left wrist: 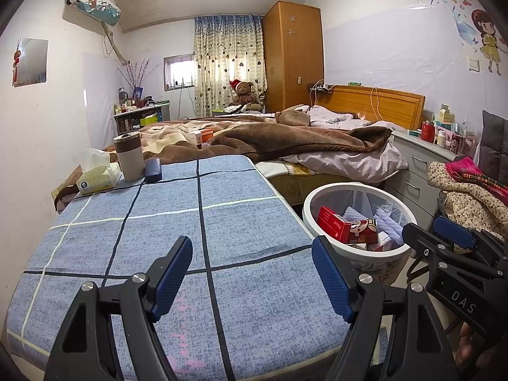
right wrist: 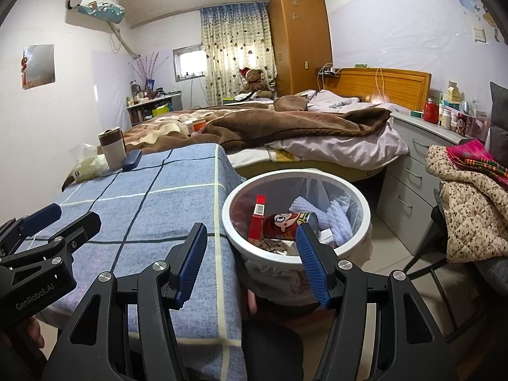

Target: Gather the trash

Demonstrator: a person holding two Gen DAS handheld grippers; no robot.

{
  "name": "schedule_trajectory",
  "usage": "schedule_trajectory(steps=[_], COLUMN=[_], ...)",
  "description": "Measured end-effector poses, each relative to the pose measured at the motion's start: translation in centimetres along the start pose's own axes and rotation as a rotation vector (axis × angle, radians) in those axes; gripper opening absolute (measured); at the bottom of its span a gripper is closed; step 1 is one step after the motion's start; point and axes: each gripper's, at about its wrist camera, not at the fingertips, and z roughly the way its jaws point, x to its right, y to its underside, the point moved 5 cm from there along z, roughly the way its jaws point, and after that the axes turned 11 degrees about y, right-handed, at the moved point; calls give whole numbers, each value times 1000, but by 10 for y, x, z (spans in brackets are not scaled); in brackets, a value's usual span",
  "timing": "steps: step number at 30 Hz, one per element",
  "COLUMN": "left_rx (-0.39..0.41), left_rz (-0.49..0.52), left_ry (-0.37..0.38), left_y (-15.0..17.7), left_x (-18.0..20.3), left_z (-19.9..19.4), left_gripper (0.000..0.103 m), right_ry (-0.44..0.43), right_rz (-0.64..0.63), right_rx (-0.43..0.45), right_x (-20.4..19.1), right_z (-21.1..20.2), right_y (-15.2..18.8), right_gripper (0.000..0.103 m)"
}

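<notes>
A white-rimmed trash bin [left wrist: 358,251] [right wrist: 273,254] stands on the floor to the right of the table. Inside it lie a red cartoon can [left wrist: 362,230] [right wrist: 287,223], a red box [left wrist: 330,222] [right wrist: 256,219] and white foam netting [right wrist: 336,222]. My left gripper [left wrist: 252,273] [right wrist: 63,220] hangs open over the blue checked tablecloth [left wrist: 238,219] [right wrist: 143,209] with nothing between its fingers. My right gripper [right wrist: 252,260] [left wrist: 435,233] is open too, with nothing between its fingers. It hovers at the table's right edge, in front of the bin's near rim.
At the table's far left stand a tissue pack [left wrist: 95,176], a lidded cup [left wrist: 128,155] and a dark blue case [left wrist: 153,170]. Beyond lies a bed with a brown blanket [left wrist: 285,139]. Grey drawers [right wrist: 409,171] and a chair piled with clothes [right wrist: 466,209] flank the bin.
</notes>
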Motion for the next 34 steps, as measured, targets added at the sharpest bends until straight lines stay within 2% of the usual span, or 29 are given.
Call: schedule_trajectory(steps=[34], left_rx=[-5], left_rz=[-6], left_ry=[0], left_y=[3], left_x=[-3], left_z=[-2], left_gripper=[79], right_ry=[0], right_rz=[-2], right_rx=[-3], right_x=[-2], right_z=[-1], right_y=[0], right_gripper=[60])
